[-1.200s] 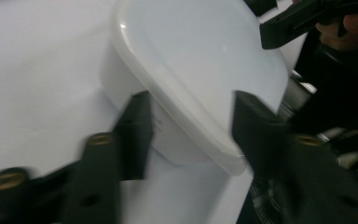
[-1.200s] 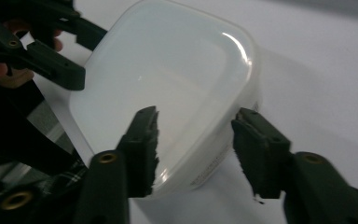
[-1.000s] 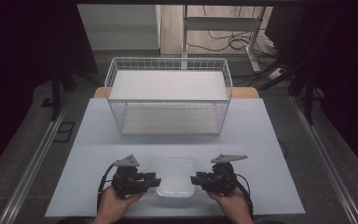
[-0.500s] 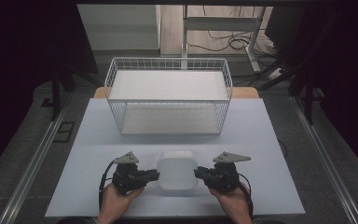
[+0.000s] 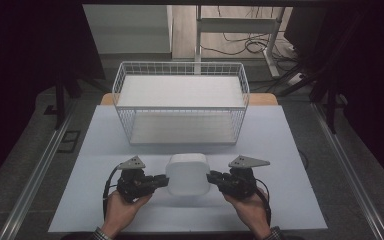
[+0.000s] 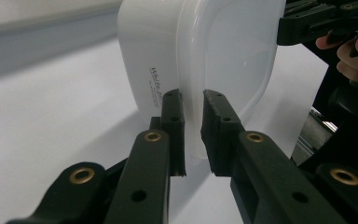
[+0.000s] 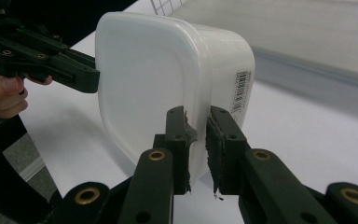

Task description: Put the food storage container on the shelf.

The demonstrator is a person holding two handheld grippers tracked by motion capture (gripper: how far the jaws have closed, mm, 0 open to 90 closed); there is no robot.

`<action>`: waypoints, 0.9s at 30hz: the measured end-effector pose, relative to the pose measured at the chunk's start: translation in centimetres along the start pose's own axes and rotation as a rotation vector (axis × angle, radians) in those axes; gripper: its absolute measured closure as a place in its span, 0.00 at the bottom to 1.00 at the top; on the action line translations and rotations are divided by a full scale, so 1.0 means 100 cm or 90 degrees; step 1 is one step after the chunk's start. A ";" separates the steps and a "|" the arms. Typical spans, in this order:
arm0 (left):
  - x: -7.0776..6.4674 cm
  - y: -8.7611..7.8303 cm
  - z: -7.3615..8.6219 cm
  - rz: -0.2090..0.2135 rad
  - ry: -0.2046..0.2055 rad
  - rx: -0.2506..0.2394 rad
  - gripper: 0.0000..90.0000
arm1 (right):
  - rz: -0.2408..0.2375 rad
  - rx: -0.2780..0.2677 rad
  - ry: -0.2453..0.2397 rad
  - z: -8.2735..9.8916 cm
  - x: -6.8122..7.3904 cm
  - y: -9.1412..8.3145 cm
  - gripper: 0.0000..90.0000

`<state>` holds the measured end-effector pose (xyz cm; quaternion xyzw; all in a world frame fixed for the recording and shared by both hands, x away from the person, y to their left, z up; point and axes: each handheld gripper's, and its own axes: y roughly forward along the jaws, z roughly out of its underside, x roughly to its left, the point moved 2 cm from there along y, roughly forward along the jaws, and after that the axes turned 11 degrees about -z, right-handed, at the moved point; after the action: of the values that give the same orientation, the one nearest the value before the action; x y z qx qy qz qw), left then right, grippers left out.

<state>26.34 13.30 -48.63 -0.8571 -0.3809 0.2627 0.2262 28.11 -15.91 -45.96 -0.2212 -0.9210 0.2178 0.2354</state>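
Pinching the white container by its rim in both jaws near the tabletop's front edge, you risk it slipping if either grip loosens.

**Both grippers pinched shut, facing each other**

I see my left gripper, a black two-jaw tool topped by a grey three-cornered plate, held level in my left hand and pointing inward to the right. Its jaws have just been closing and now clamp the rim of the white translucent plastic container. My right gripper, of the same build, sits in my right hand and points left toward its twin. Its jaws closed likewise and pinch the opposite rim. Both forearms enter from the bottom edge, wrists low.
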 end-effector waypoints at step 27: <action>0.012 -0.033 -0.074 -0.041 0.022 -0.074 0.88 | -0.005 -0.059 -0.053 -0.080 -0.004 -0.007 0.87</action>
<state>29.89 14.79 -41.40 -0.8606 -0.4188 0.2177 0.1913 32.46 -14.33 -39.36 -0.2189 -0.9399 0.1833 0.1871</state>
